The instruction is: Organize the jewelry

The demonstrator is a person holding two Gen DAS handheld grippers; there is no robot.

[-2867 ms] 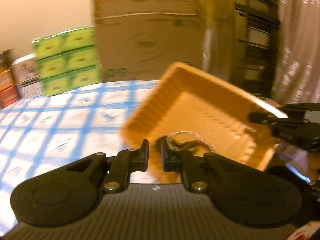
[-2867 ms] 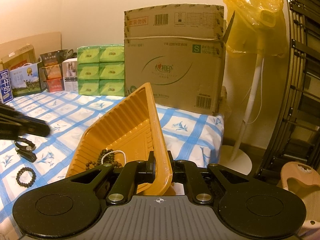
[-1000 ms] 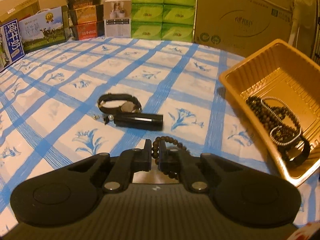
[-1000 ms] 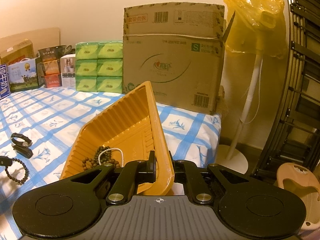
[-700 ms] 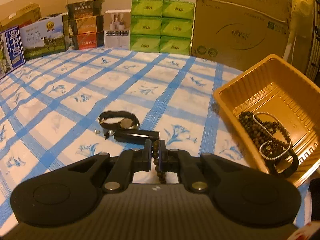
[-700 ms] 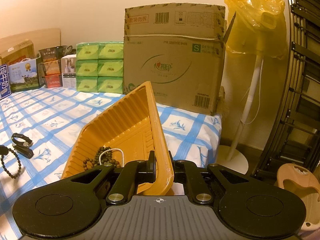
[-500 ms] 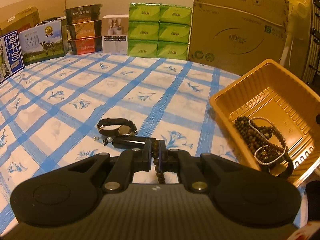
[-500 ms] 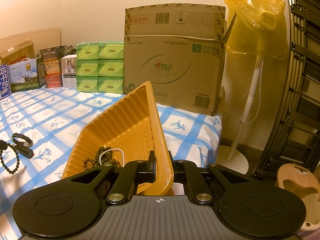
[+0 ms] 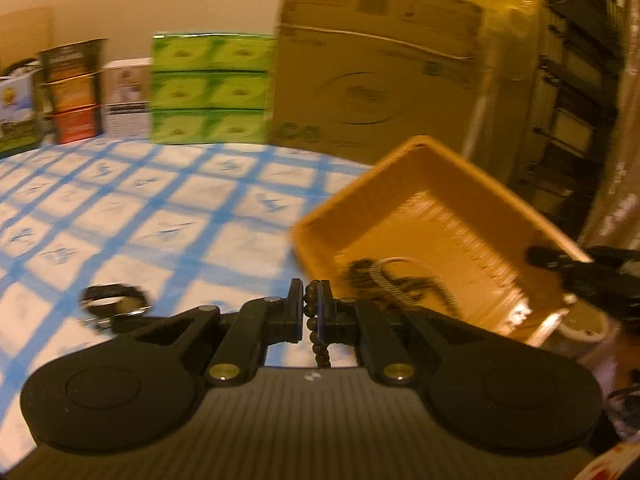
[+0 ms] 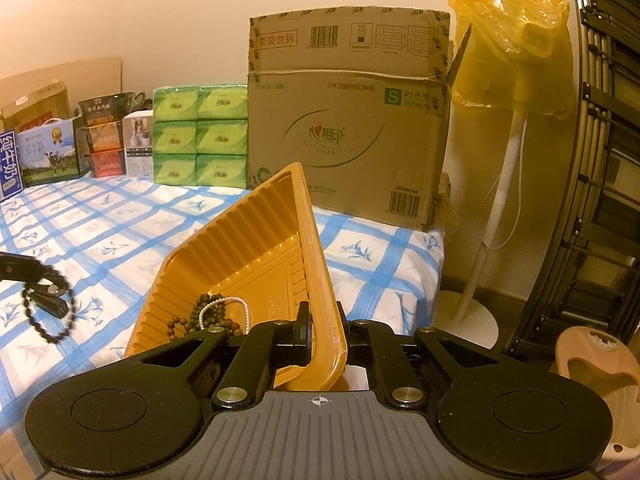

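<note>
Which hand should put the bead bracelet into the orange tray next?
Left. The left gripper already pinches the bead bracelet, near the orange tray. The right gripper is busy clamping the tray's rim.

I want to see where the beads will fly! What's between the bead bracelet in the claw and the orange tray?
Only bare checked cloth lies between the bead bracelet and the orange tray, in the right wrist view.

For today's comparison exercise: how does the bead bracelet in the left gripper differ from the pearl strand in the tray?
The bead bracelet is dark, with large round beads; the pearl strand is pale and fine-beaded. The bracelet hangs in the air, pinched in the left gripper; the strand lies loose in the orange tray, on other dark beads. The right gripper is shut on the tray's rim. Both are beaded loops.
</note>
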